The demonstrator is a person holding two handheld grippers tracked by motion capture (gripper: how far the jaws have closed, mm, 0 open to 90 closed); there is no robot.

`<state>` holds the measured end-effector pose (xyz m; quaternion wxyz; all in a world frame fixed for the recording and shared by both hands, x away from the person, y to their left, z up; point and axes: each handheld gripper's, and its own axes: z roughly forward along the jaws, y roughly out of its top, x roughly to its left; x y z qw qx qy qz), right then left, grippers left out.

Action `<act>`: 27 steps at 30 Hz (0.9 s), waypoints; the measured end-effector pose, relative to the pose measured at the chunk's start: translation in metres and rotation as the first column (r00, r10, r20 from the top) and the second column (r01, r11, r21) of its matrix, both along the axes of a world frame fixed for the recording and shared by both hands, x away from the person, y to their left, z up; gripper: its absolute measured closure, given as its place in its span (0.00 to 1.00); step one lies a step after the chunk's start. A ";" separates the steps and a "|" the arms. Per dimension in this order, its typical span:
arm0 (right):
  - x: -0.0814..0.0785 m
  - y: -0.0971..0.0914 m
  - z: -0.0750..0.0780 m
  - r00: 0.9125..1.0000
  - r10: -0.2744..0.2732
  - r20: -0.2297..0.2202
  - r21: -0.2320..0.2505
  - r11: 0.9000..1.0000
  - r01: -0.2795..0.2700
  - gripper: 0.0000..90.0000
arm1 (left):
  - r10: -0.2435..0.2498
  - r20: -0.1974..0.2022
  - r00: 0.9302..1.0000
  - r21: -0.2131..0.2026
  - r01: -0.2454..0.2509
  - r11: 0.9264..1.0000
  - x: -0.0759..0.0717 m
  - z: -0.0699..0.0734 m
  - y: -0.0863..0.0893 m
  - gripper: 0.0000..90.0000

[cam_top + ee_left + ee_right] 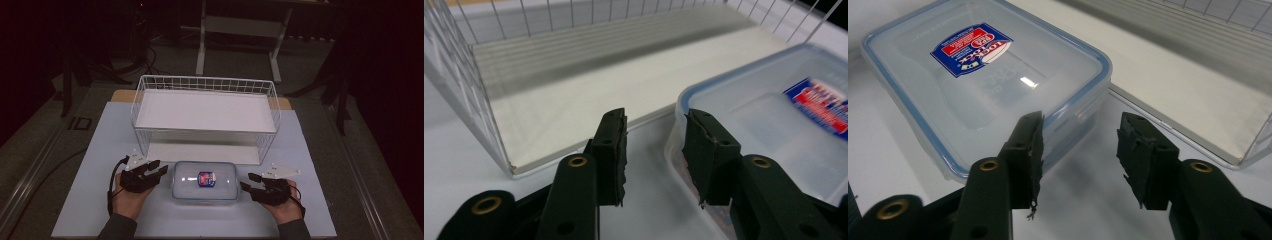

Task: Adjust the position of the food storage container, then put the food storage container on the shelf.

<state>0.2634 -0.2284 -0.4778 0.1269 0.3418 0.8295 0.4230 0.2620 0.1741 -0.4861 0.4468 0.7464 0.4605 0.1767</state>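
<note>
Box (205, 181) lies flat on the table (90, 200), between the two grippers. Left gripper (159, 168) and right gripper (246, 181) rest low, each tilted toward a box end, jaws apart with nothing between them. Beyond them stands a wire basket (205, 85).

One camera looks down from high up. Two ride low beside the plastic box (205, 181), sharing the wire basket (205, 117).
</note>
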 end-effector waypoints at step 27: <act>0.018 0.007 -0.016 0.955 0.001 -0.296 0.237 0.969 0.072 0.35 | -0.154 -0.155 0.976 -0.138 0.133 0.981 -0.008 -0.006 -0.013 0.38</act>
